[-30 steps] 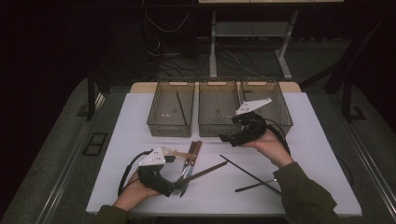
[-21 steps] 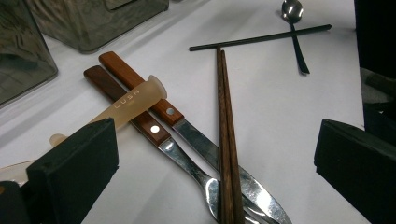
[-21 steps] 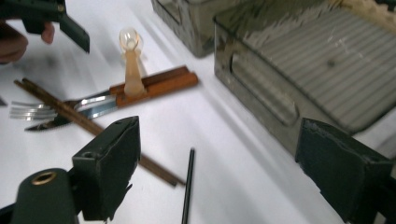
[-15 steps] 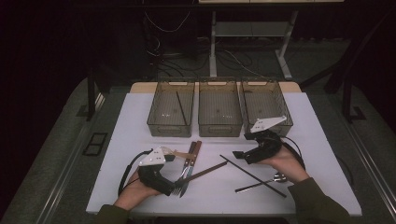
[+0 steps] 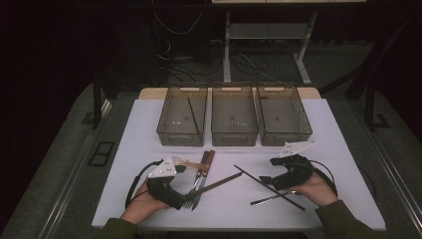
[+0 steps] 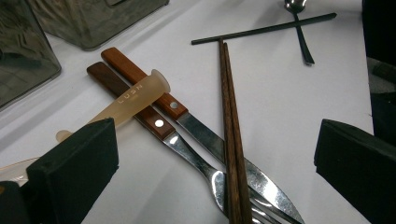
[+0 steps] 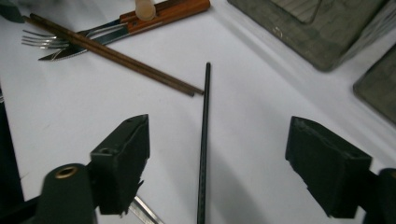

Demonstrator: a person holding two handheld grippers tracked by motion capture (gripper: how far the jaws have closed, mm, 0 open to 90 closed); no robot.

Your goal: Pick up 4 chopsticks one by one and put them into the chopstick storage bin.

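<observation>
The right gripper, fingers wide, straddles a black chopstick near the desk's front edge; it may be knocked onto the spoon.

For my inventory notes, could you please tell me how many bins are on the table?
3, in a row at the table's far edge: the left bin holds one dark stick, the middle bin and the right bin look empty.

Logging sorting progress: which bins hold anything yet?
Only the left bin shows something: one black chopstick lies inside. The middle bin and right bin look empty.
</observation>
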